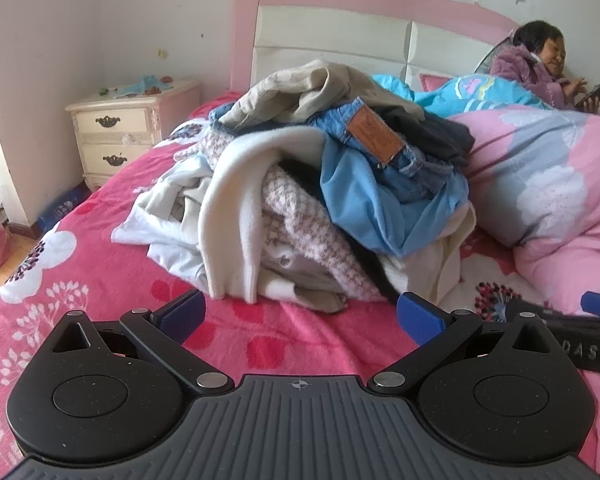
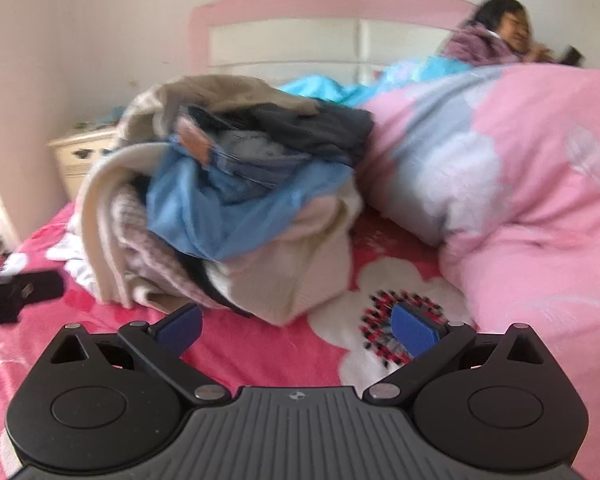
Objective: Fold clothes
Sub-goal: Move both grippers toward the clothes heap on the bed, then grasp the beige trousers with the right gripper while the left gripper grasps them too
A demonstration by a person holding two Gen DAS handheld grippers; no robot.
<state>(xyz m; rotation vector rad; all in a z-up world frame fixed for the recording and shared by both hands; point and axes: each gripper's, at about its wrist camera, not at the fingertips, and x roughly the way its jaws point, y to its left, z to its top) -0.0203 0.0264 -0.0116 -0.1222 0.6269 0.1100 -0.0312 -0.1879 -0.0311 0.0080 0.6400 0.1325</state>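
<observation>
Both grippers, left gripper (image 1: 300,316) and right gripper (image 2: 296,326), hover with fingers spread wide and empty over the pink bedsheet (image 1: 100,280), apparently readied to grab; just beyond their fingertips the clothes (image 1: 308,200) lie heaped, jumbled, unfolded.

Left gripper (image 1: 300,314) and right gripper (image 2: 298,326) both spread wide, empty.

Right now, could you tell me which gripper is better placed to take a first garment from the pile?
Probably the left gripper: it is open, and the pile's near edge lies straight between its fingers. The right gripper, also open, has the pile off to its left and mostly blanket ahead.
</observation>
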